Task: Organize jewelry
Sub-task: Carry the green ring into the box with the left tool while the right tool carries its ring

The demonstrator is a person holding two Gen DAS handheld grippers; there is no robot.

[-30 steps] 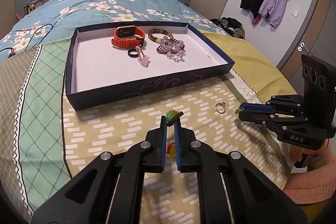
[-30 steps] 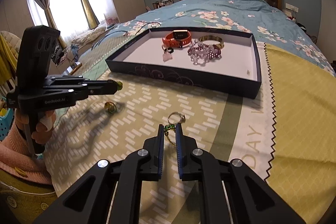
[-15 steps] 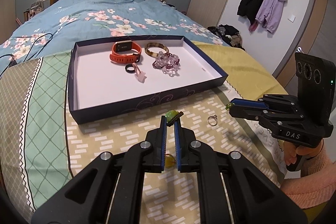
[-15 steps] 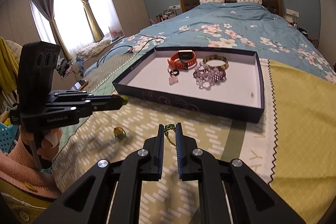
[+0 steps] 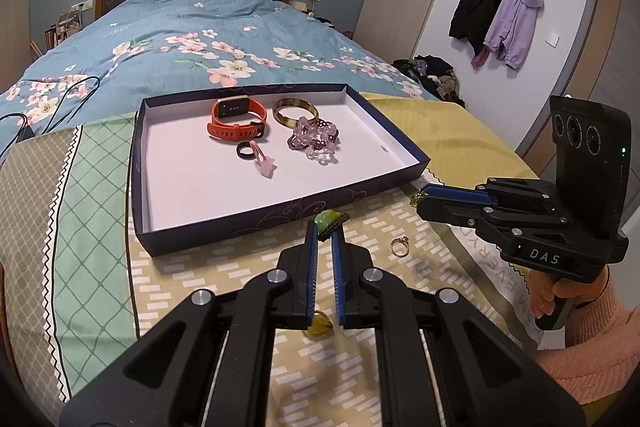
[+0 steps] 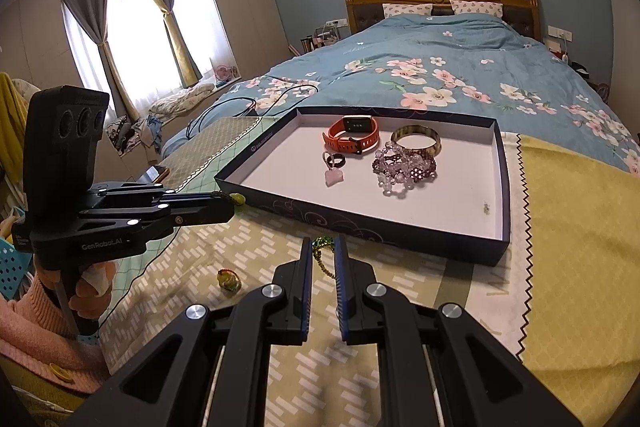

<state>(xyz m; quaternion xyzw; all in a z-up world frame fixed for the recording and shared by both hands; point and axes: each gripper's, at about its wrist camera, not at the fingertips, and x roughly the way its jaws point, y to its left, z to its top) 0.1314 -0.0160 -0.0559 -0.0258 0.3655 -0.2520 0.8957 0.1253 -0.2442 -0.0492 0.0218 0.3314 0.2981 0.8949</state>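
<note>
Both grippers hover over the foot of the bed, just short of the shallow tray [image 5: 224, 227]; the left gripper [image 5: 325, 227] has its fingers narrow, pinched on a green-stone piece with dark cord [image 5: 329, 218]; the right gripper [image 6: 322, 245] pinches a green beaded chain [image 6: 325, 259] that dangles between its fingers. At the tray's twelve o'clock lie an orange watch [image 5: 236, 125], a bangle [image 5: 295, 111] and crystal beads [image 5: 316, 143]; a gold ring [image 5: 399, 247] rests on the blanket at the left gripper's three o'clock; a yellow-green ring [image 6: 229, 279] lies at the right gripper's nine o'clock.
</note>
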